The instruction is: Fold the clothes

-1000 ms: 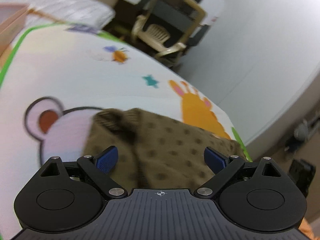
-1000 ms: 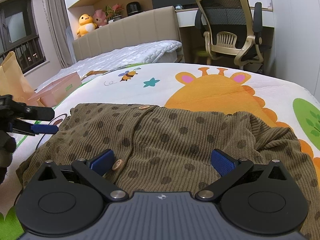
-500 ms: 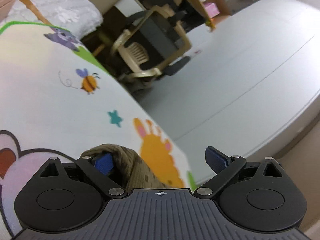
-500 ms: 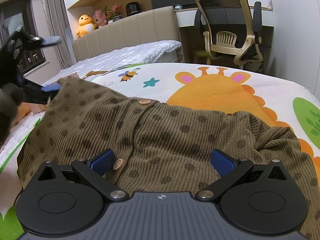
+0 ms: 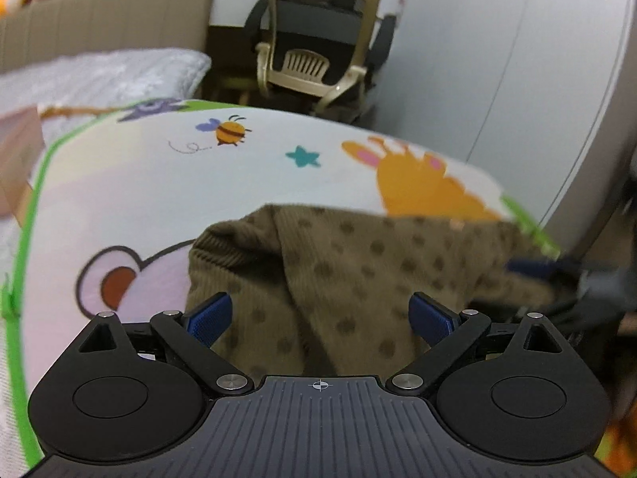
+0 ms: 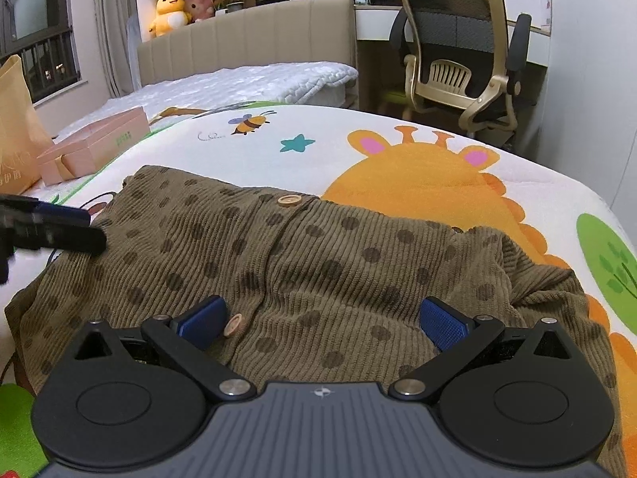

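Where half a second ago its left edge hung lifted, the brown dotted cardigan [image 6: 318, 263] now lies down again on the cartoon play mat [image 6: 398, 147], buttoned front up; the left side appears folded inward, so one fold seems laid. Left hand-held gripper [image 5: 318, 314]: fingers wide apart, holding nothing, poised just over the garment's left end. Right hand-held gripper [image 6: 322, 318]: likewise spread wide and empty, low over the hem, a wooden button [image 6: 233, 324] beside its left finger. Right sleeve bunched, unfolded.
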### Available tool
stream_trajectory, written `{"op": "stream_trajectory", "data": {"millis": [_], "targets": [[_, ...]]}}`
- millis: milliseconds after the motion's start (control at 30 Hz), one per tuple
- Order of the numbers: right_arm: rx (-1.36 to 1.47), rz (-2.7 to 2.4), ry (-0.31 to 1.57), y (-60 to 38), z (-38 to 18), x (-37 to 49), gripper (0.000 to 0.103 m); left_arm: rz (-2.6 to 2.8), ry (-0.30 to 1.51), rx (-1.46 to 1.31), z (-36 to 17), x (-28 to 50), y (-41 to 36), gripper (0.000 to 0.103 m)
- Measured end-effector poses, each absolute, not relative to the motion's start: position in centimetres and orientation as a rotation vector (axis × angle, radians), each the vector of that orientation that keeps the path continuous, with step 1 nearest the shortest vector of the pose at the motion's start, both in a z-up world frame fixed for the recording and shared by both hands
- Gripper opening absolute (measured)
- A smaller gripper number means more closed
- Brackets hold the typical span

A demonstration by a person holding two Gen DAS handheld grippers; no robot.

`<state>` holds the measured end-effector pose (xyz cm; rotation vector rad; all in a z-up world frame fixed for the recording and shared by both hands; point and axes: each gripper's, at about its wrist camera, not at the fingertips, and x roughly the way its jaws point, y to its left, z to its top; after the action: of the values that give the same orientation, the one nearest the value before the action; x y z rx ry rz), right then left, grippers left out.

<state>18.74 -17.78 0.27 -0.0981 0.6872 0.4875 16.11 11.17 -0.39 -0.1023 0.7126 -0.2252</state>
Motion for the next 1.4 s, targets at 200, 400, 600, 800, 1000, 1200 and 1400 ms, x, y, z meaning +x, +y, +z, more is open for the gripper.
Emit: {"op": "stream_trajectory", "data": {"millis": [200,400,600,800,1000,1200,1400], "targets": [[-0.124,0.471,0.699,-17.5,0.6,18.6,0.103,-0.223,0.764,-0.046,-2.3,15.4,10.6,0.099],[-0.105,0.475,0.660,-20.0,2.4,15.5,0.103,-0.228,0.754,-0.022,-2.8,14.6,10.5,0.099],[-0.136,0.407,0.720,-21.3,1.0,13.5,0.103,-0.229,0.744,-0.014,-3.0,14.5,10.3,0.099],[-0.158,0.385,0.755,-21.5,0.5,12.9,0.103,-0.232,0.737,-0.005,-3.2,14.3,10.3,0.100],[-0.082,0.422,0.683,-22.5,4.0,14.1,0.103,-0.236,0.732,-0.001,-3.3,14.2,10.2,0.100],[-0.044,0.288,0.697,-22.1,3.2,19.1,0.103,-0.241,0.723,-0.001,-3.4,13.9,10.3,0.101],[-0.061,0.250,0.746,-21.4,1.0,20.0,0.103,-0.247,0.718,-0.002,-3.5,13.8,10.4,0.101]]}}
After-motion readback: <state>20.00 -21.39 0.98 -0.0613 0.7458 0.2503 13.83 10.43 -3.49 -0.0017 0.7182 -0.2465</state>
